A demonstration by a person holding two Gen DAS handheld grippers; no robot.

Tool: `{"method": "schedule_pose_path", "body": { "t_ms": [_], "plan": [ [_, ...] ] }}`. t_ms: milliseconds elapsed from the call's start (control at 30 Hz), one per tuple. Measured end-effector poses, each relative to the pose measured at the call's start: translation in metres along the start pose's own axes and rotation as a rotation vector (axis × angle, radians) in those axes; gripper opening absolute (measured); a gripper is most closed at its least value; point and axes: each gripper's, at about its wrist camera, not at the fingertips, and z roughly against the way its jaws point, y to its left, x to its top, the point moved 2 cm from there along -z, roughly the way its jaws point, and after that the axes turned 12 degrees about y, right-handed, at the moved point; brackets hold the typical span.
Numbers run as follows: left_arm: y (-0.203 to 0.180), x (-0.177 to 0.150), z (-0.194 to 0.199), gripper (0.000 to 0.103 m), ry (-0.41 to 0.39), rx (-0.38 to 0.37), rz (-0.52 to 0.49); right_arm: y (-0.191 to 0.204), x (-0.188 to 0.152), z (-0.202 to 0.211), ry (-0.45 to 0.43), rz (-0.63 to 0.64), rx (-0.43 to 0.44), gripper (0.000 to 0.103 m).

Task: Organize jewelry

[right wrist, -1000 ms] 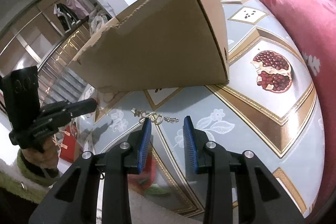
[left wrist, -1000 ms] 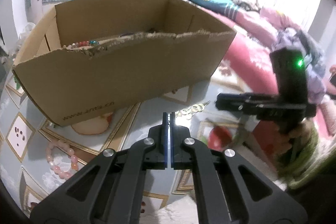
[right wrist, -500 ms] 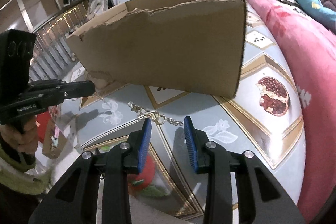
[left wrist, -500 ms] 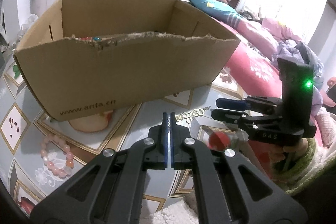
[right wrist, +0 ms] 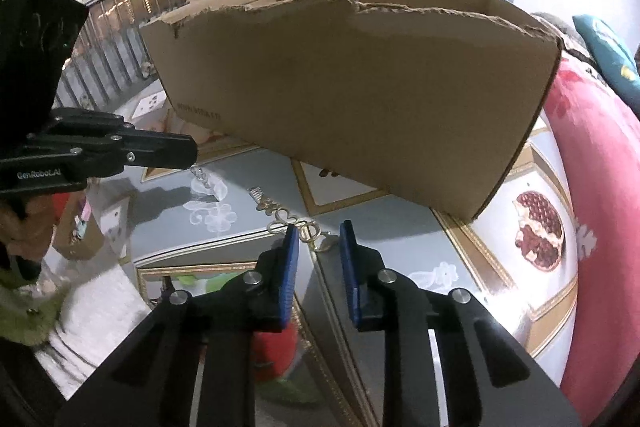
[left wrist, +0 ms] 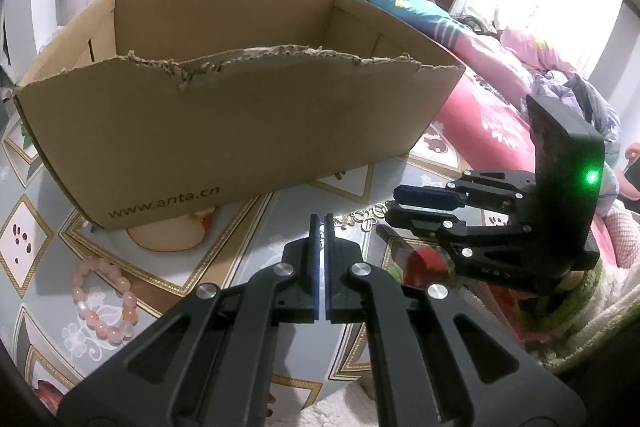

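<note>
Since a second ago your right claw has rolled upright and slid in toward the gold chain, and its jaws are closing, with the chain's ringed end lying just between the blue pads but not yet pinched. That reads as the start of a pick, with the chain headed for the cardboard box behind it. Your left claw has barely shifted; its jaws sit fully together on nothing, hovering over the desk.

The chain is thin, linked metal with looped rings, flat on the glossy patterned desk, so it will likely slip or trail when lifted. A pink beaded bracelet, round and smooth, lies well apart to the left, near the box's corner. The box is plain corrugated card with a ragged torn rim; what lies inside is hidden from here.
</note>
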Motion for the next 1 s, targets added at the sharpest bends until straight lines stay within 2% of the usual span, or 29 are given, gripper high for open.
{"method": "schedule_pose_path", "body": {
  "t_ms": [133, 200, 300, 500, 700, 833, 933, 1000],
  "plan": [
    [0.0, -0.001, -0.003, 0.001, 0.005, 0.001, 0.001, 0.004, 0.001, 0.001, 0.008, 0.046, -0.022, 0.018],
    [0.0, -0.001, -0.004, 0.001, 0.006, -0.001, 0.0, 0.005, 0.001, 0.002, 0.014, 0.066, -0.038, 0.011],
    [0.0, -0.001, -0.004, 0.001, 0.006, 0.0, 0.001, 0.004, 0.0, 0.004, 0.019, 0.071, -0.04, 0.006],
    [-0.001, -0.001, -0.005, 0.001, 0.006, 0.003, -0.003, 0.002, -0.006, 0.007, 0.028, 0.06, -0.024, 0.005],
    [-0.001, -0.001, -0.006, 0.001, 0.007, 0.003, -0.005, 0.001, -0.015, 0.015, 0.032, 0.048, 0.028, 0.005],
    [-0.002, -0.001, -0.007, 0.001, 0.007, 0.005, -0.009, -0.004, -0.016, 0.021, 0.017, 0.03, 0.016, 0.005],
    [-0.003, -0.001, -0.007, 0.001, 0.008, 0.005, -0.011, -0.013, -0.013, 0.02, 0.02, 0.01, -0.011, 0.009],
    [-0.003, -0.002, -0.006, 0.001, 0.008, 0.006, -0.011, -0.016, -0.012, 0.016, 0.026, 0.002, -0.028, 0.024]
  ]
}}
